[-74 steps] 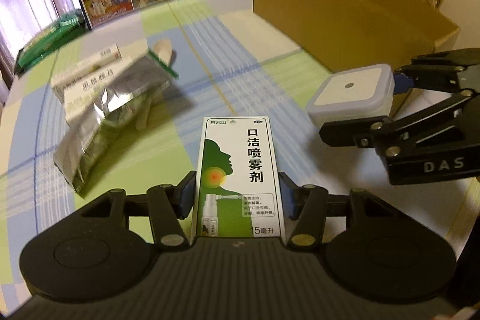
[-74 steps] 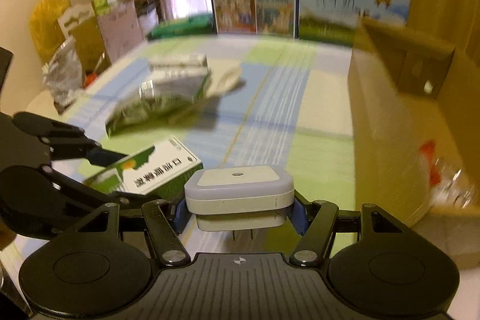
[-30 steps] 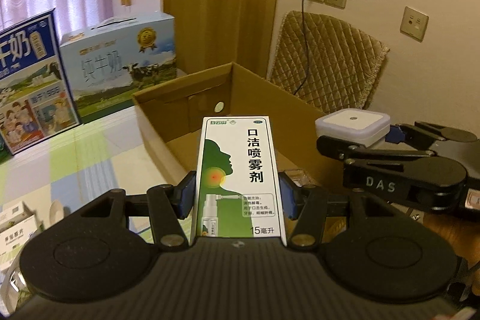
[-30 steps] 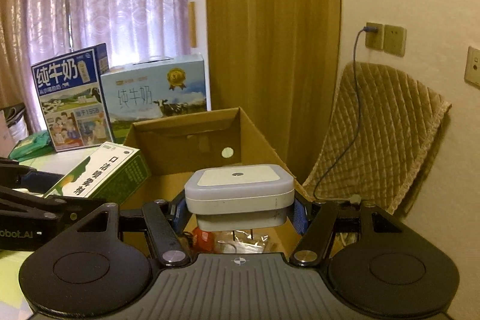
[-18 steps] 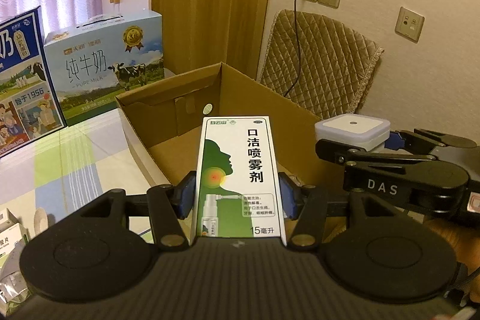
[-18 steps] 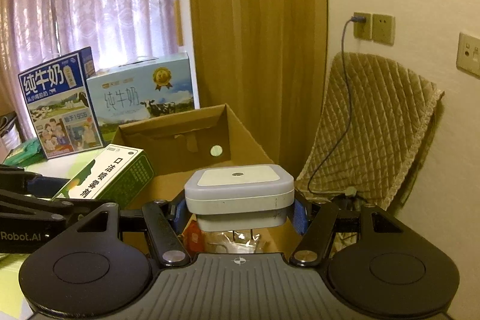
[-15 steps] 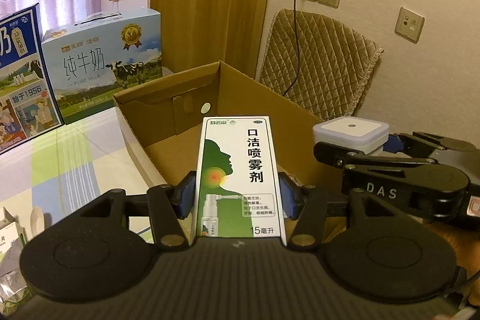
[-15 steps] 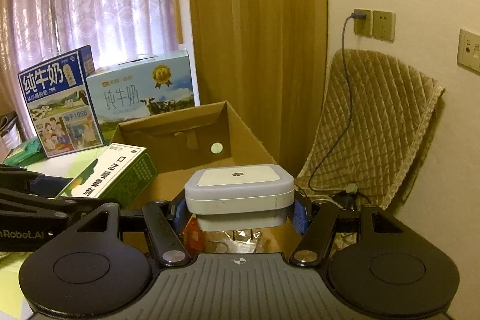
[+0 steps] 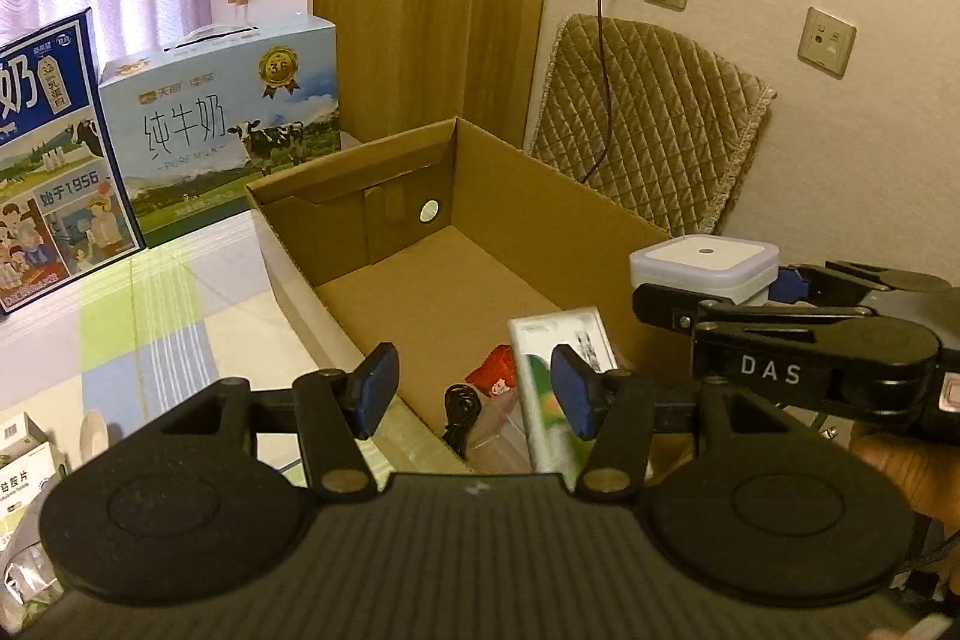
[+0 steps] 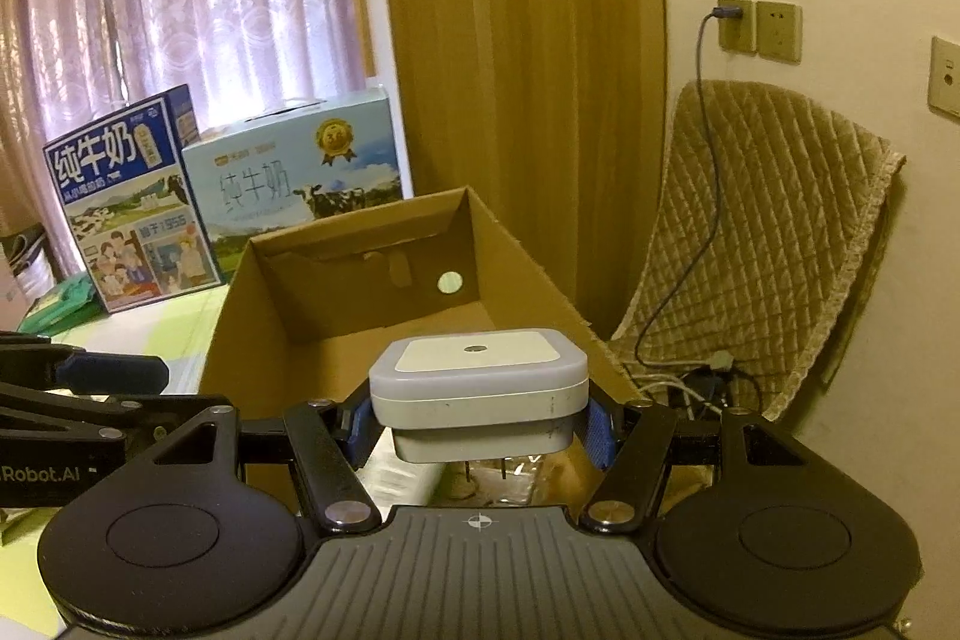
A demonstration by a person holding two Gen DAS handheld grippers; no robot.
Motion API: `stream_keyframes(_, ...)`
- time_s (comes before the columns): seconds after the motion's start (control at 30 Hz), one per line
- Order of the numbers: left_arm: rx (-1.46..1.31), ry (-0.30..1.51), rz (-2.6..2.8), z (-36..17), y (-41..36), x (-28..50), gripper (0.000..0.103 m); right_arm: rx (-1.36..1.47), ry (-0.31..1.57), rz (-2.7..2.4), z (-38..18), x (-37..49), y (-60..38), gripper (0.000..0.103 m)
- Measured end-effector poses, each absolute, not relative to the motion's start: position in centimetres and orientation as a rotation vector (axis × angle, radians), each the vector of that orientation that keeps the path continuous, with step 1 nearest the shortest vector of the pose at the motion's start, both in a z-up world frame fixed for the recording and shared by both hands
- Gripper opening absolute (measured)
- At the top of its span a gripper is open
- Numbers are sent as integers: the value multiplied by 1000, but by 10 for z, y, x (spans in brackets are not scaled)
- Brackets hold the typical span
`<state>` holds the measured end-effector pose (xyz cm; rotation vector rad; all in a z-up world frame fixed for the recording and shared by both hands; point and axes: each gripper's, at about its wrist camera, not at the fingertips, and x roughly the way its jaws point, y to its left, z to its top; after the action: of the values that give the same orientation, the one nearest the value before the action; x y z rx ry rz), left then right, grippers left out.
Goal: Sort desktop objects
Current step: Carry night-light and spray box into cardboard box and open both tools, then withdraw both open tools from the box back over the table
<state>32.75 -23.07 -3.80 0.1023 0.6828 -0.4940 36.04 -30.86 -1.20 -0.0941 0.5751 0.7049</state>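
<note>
two grippers hang above the cardboard box (image 9: 384, 220) that collects the desktop things: the left gripper (image 9: 474, 391) gapes wide and empty over the green-and-white carton (image 9: 555, 340) lying inside, the right gripper (image 10: 477, 421) pinches the white plug-in night light (image 10: 477, 379) for dropping in.

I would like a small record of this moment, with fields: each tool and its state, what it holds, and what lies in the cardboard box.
left tool: open, holds nothing, above the near end of the box
right tool: shut on the white plug-in night light
cardboard box: open top, on the checked tablecloth
in box: green-and-white spray carton, red packet, black cable
behind box: two milk cartons
</note>
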Motion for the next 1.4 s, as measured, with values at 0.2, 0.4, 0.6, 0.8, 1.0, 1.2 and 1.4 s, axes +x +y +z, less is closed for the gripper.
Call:
stream_keyframes(0.2, 106, 688, -485, -40, -226, 326, 51, -90, 578, 711, -13, 359, -305, 61)
stream_keyframes(0.4, 96, 693, -468, -42, -220, 327, 51, -115, 556, 738, -13, 353, -297, 74)
stream_keyframes(0.6, 98, 697, -454, -44, -215, 327, 51, -110, 561, 753, -14, 352, -294, 76)
stream_keyframes(0.8, 97, 701, -453, -45, -212, 326, 51, -115, 559, 750, -14, 351, -294, 76)
stream_keyframes(1.0, 100, 704, -452, -46, -210, 326, 51, -122, 562, 758, -15, 349, -290, 76)
stream_keyframes(1.2, 99, 707, -443, -47, -204, 324, 51, -123, 561, 768, -14, 346, -287, 76)
stream_keyframes(1.4, 96, 707, -429, -46, -196, 322, 52, -128, 562, 779, -13, 342, -282, 76)
